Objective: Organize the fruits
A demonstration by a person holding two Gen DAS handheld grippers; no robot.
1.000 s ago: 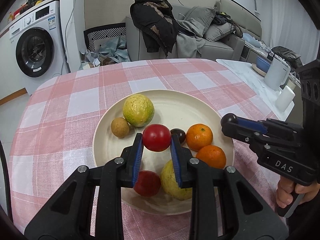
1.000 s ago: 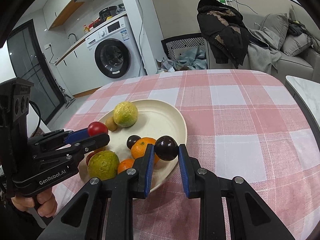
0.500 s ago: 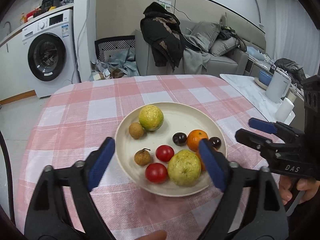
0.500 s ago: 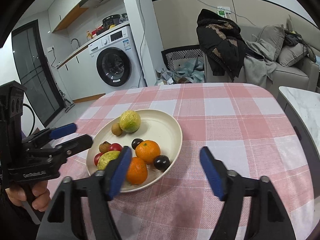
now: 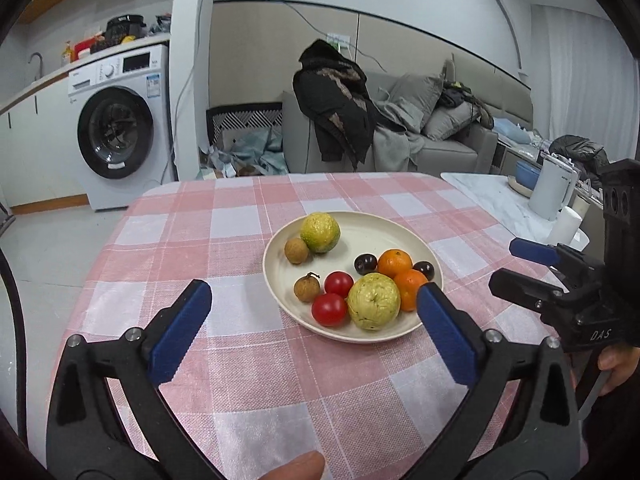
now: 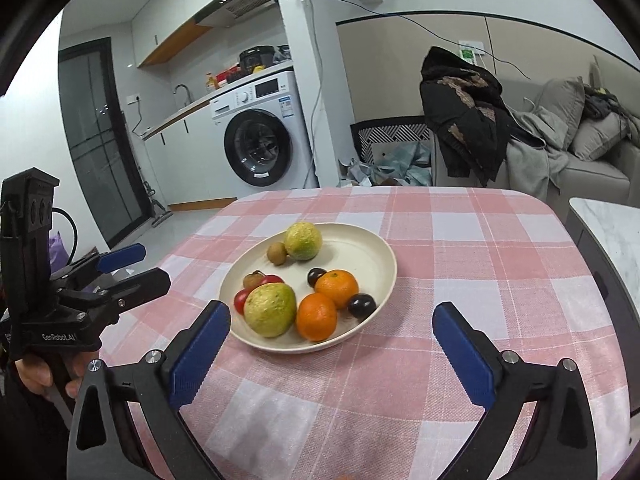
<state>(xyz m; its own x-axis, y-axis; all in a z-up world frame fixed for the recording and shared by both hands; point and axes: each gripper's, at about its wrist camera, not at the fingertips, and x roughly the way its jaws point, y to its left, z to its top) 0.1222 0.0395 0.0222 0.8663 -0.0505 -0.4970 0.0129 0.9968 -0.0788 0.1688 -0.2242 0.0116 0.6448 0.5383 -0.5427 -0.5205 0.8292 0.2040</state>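
A cream plate (image 5: pixel 400 236) (image 6: pixel 372 248) on the pink checked tablecloth holds two green guavas (image 5: pixel 373 301) (image 5: pixel 320 233), two oranges (image 5: pixel 395 263), two red tomatoes (image 5: pixel 329 309), two dark plums (image 5: pixel 365 264) and two brown longans (image 5: pixel 296 251). My left gripper (image 5: pixel 314 300) is open and empty, held back from the plate's near edge. My right gripper (image 6: pixel 332 326) is open and empty, also back from the plate. Each gripper shows in the other's view, the right one (image 5: pixel 536 268) and the left one (image 6: pixel 132 268).
The checked table (image 5: pixel 248 380) ends at the far side toward a washing machine (image 5: pixel 120 132) and a sofa with clothes (image 5: pixel 400 128). A white marble side table (image 5: pixel 492 196) with a kettle (image 5: pixel 554 186) stands to the right.
Both grippers opened, leaving the red tomato and the dark plum on the plate. Both then drew back and up from the plate.
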